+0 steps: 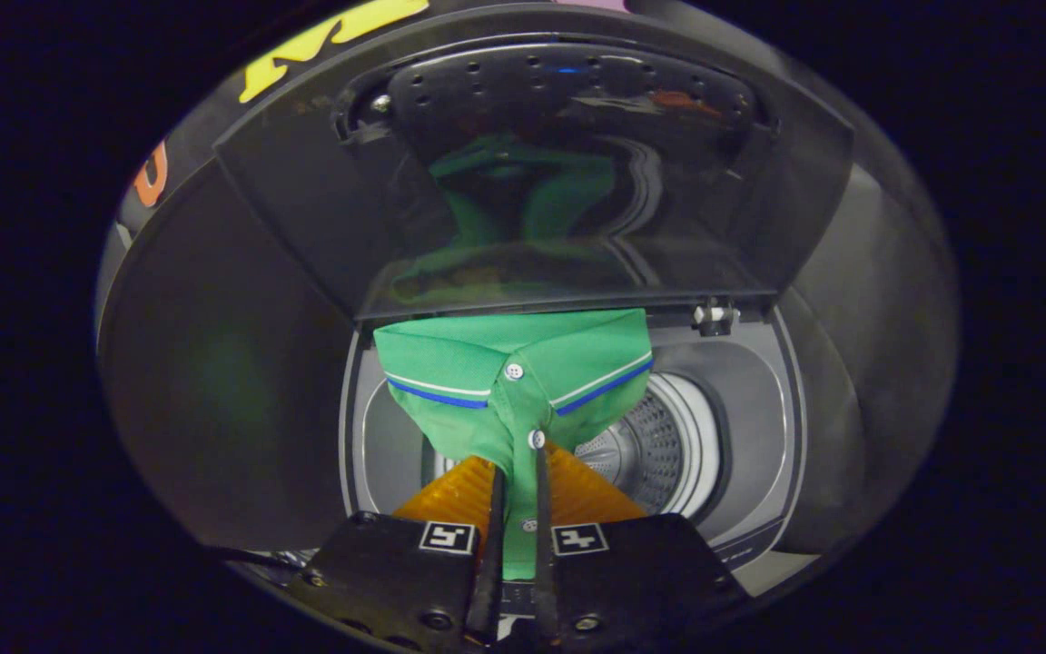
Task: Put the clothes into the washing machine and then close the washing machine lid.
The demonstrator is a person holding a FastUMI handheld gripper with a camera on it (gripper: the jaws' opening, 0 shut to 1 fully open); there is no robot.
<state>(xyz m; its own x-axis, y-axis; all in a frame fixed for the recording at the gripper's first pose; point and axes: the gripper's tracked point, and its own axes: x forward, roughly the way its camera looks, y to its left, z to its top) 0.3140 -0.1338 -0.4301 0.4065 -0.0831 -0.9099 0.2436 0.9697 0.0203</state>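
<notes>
A green polo shirt (514,381) with white buttons and a blue-and-white collar stripe hangs over the open washing machine. My gripper (517,459) is shut on the shirt's button placket, with the cloth pinched between both fingers. The collar spreads out just beyond the fingertips. Below and behind the shirt lies the round perforated drum (650,445) of the washing machine (759,427). The machine's dark glossy lid (541,182) stands raised upright behind the opening, and the green shirt is mirrored in it.
The dark top panel (214,363) of the machine spreads to the left of the opening. A small hinge peg (714,315) sits at the lid's lower right corner. The grey rim (782,436) rings the drum mouth.
</notes>
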